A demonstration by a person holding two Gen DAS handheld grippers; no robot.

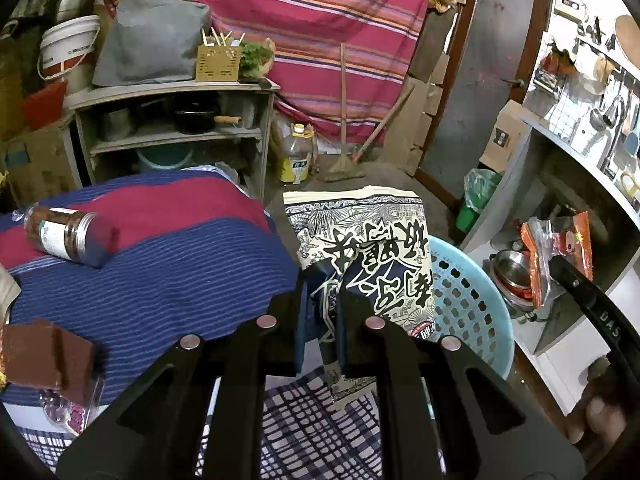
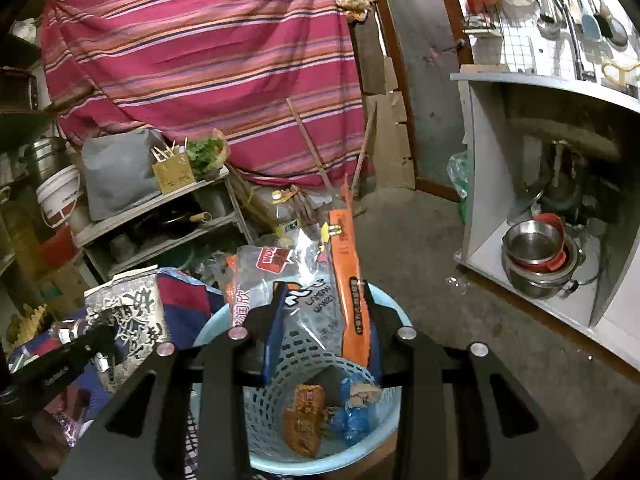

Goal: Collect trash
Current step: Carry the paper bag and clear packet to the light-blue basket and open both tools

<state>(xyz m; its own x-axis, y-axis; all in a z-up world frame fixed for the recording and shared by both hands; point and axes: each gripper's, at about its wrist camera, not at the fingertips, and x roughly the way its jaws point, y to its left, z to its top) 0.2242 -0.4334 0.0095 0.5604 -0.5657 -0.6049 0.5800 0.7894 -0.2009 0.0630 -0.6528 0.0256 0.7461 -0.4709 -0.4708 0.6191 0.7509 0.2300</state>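
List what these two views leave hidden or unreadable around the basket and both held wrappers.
- Basket floor, right wrist view: partly covered by the orange wrapper and the right gripper.
- Basket, left wrist view: near side hidden behind the patterned bag in the left gripper.
- Jar label, left wrist view: too small to read.
- Packet at lower left: cut off by the gripper body.

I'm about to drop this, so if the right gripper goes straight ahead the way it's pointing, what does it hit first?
Probably nothing solid: the right gripper, shut on the orange-and-clear wrapper, sits over the blue basket; beyond looks like bare floor, though depth is unclear.
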